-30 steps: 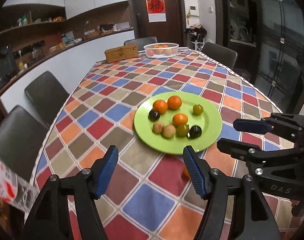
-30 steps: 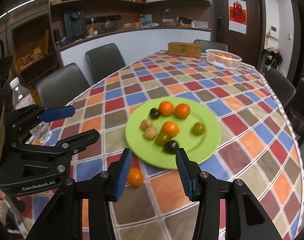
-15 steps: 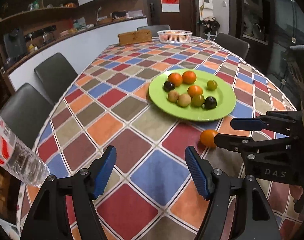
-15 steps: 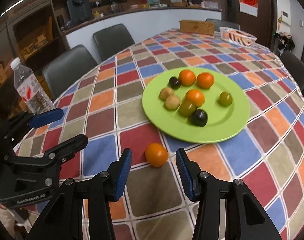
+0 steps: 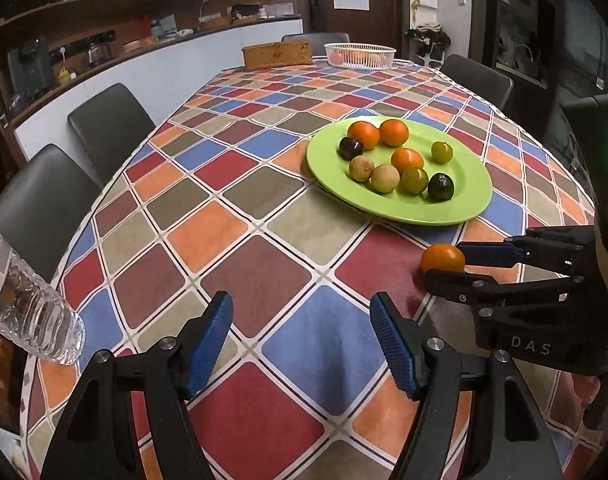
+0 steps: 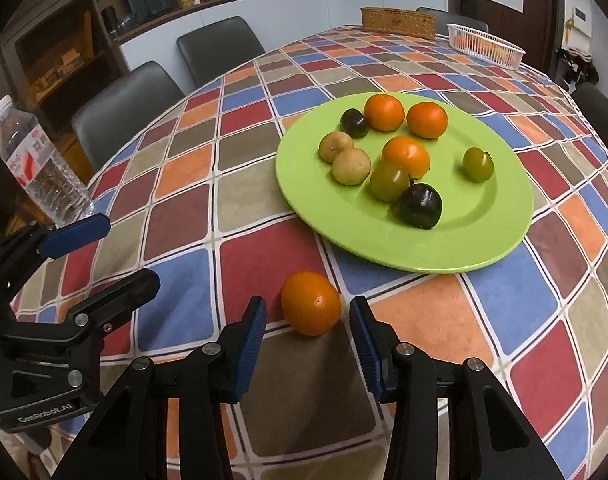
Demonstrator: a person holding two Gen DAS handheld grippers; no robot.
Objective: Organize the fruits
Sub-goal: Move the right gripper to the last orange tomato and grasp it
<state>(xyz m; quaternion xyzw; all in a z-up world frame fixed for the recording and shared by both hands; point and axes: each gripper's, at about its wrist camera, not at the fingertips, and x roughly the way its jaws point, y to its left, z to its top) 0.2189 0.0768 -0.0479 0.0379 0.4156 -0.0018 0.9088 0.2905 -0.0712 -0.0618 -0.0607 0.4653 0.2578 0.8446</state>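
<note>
A loose orange (image 6: 311, 308) lies on the checked tablecloth, just in front of a green plate (image 6: 384, 240). The plate holds three oranges, two dark plums, two green fruits and two tan fruits. My right gripper (image 6: 308, 328) is open with the loose orange between its fingertips, not touching it. In the left wrist view the same orange (image 5: 442, 258) sits between the right gripper's fingers (image 5: 484, 254). My left gripper (image 5: 302, 340) is open and empty over the cloth, left of the orange; it also shows in the right wrist view (image 6: 104, 252).
A water bottle (image 6: 36, 168) stands at the table's left edge. A white basket (image 5: 360, 54) with fruit and a wicker box (image 5: 276, 54) sit at the far end. Dark chairs (image 5: 108, 124) line the left side.
Both grippers pulled back and lower toward the near table edge. The right gripper closed in on the loose orange, which now lies between its open fingers.
</note>
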